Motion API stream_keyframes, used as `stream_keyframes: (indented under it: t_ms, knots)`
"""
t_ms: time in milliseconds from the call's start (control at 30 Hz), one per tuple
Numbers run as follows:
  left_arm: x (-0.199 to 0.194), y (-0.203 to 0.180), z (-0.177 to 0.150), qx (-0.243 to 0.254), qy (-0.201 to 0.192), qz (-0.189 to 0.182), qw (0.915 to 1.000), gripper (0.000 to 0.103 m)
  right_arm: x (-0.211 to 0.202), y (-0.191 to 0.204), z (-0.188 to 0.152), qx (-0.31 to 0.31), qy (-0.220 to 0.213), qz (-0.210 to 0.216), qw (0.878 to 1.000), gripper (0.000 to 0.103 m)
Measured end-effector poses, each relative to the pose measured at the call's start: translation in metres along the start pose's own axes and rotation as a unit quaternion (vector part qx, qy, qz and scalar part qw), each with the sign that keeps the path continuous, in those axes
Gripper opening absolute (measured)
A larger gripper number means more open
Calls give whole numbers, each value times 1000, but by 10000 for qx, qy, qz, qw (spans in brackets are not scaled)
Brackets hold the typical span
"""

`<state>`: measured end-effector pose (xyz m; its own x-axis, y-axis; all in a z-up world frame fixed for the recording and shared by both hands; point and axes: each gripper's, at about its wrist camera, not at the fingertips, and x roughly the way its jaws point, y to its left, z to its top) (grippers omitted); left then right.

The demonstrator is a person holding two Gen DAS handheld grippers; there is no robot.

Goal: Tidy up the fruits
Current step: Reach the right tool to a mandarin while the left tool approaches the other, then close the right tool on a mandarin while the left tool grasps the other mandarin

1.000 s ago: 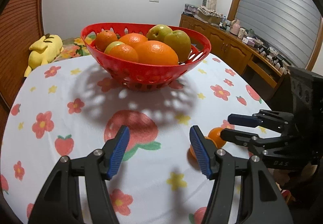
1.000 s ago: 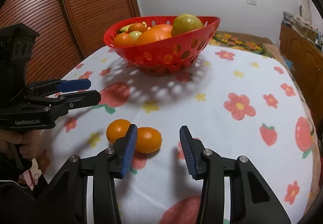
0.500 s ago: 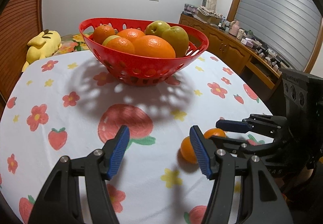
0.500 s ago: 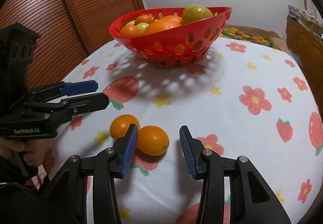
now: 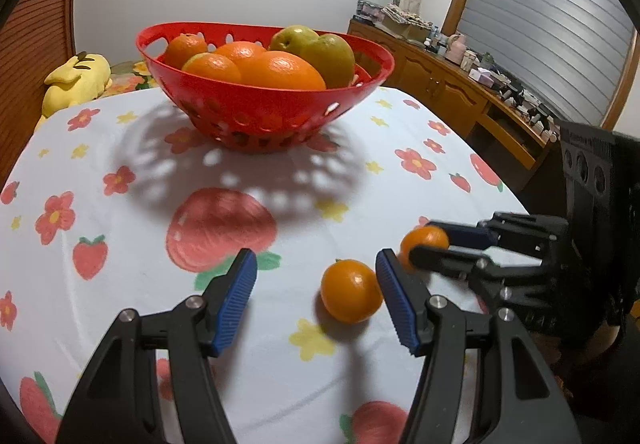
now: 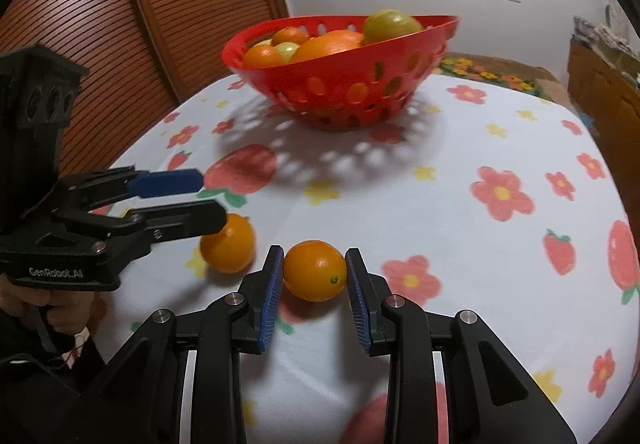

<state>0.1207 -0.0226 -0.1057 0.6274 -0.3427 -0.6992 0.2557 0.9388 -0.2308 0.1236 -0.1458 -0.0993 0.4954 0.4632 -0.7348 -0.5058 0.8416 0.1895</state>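
Both grippers are closing in on the loose oranges: the right gripper (image 6: 314, 274) is now clamping its pads around one orange (image 6: 315, 270) on the tablecloth (image 6: 460, 180), while the left gripper (image 5: 316, 296) is hanging spread wide beside the other orange (image 5: 351, 291). Most fruit is already sitting in the red basket (image 5: 264, 116); these two are remaining.

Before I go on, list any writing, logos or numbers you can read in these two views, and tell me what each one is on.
"GenRobot.AI": white lettering on the black body of the left tongs, seen in the right wrist view.
"G": a small green sticker mark on the orange between the right tongs; nothing more of it is legible.
Boxes and bottles on the wooden sideboard: any print is too small and blurred to read.
No other text shows.
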Motion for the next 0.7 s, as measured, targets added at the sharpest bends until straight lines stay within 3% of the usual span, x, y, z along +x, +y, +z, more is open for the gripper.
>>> stream_keyframes:
  t_ms: [233,533,700]
  knots:
    - [8,-12,-2,115,95,-92,9998,62,-14,-23,-4,77,-161,-477,9987,31]
    - [19,-15,-5,140,184,-86,9997,61,-15,-29,-9,163,-230,-533,9982,31]
    - [24,-15,-5,109,160,-174,9997,49,-11,-26,-9,93,-193,-536,9983,31]
